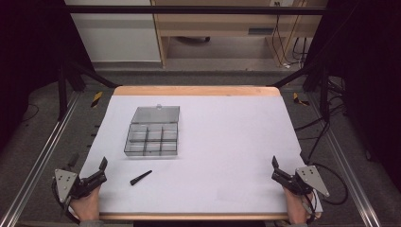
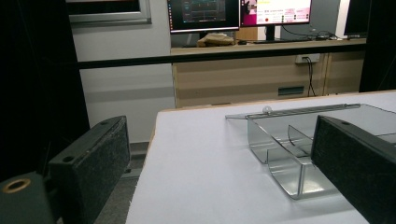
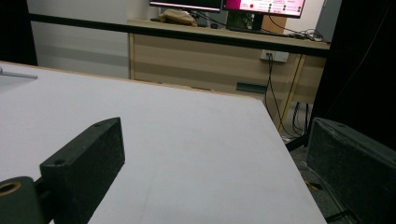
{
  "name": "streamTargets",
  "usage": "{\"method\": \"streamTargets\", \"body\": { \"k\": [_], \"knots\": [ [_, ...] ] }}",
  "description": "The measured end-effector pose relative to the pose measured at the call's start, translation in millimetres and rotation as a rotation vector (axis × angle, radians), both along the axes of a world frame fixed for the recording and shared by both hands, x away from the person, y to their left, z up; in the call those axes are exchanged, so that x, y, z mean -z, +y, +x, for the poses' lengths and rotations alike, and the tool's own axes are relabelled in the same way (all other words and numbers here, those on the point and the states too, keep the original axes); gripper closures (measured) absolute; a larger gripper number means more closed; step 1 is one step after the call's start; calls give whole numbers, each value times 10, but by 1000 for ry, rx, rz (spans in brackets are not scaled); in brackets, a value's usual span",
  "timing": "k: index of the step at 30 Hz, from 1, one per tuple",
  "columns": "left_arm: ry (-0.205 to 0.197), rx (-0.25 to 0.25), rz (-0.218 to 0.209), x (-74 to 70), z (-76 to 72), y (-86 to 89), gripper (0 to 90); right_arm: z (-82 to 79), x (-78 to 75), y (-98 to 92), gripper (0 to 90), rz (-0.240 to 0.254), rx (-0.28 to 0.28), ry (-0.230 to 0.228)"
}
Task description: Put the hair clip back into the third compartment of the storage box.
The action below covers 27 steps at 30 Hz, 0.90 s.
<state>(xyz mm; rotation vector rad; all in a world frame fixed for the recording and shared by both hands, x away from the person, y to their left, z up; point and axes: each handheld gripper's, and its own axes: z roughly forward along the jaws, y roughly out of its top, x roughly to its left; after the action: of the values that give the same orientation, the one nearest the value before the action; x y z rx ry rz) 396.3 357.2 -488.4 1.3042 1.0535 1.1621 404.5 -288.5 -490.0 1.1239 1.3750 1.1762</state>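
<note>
- I have the left gripper (image 1: 100,169) at the near left corner of the counter (image 1: 227,142), jaws spread wide apart and nothing between them.
- In the left gripper view the same gripper (image 2: 219,158) looks out along the white counter (image 2: 201,154), one jaw hanging past the counter's edge and the other over the surface.
- The clear compartment box (image 1: 152,138) sits ahead of my left gripper and a little toward the counter's middle, well apart from it; its lid (image 1: 156,114) lies open and flat on the far side.
- In the left gripper view the box (image 2: 285,149) stands just beyond the jaw on the counter side, partly hidden by it; I can see dividers inside but cannot tell whether anything lies in the cells.
- A small black tapered piece (image 1: 141,178) lies on the counter just beside my left gripper, toward the middle, between the gripper and the box and touching neither.
- My right gripper (image 1: 276,168) is at the near right corner, jaws also standing apart and holding nothing.
- In the right gripper view that gripper (image 3: 215,163) faces bare counter (image 3: 187,135); one jaw reaches beyond the counter's right edge.
</note>
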Motion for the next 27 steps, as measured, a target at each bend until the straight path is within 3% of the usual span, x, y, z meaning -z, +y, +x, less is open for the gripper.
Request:
{"method": "streamTargets", "body": {
  "k": [10,27],
  "knots": [
    [2,-6,4,0,3,-7,42,2,-2,5,49,-3,3,8],
    [17,-63,15,-5,15,-38,53,6,-2,11,54,-11,7,11]
  ]
}}
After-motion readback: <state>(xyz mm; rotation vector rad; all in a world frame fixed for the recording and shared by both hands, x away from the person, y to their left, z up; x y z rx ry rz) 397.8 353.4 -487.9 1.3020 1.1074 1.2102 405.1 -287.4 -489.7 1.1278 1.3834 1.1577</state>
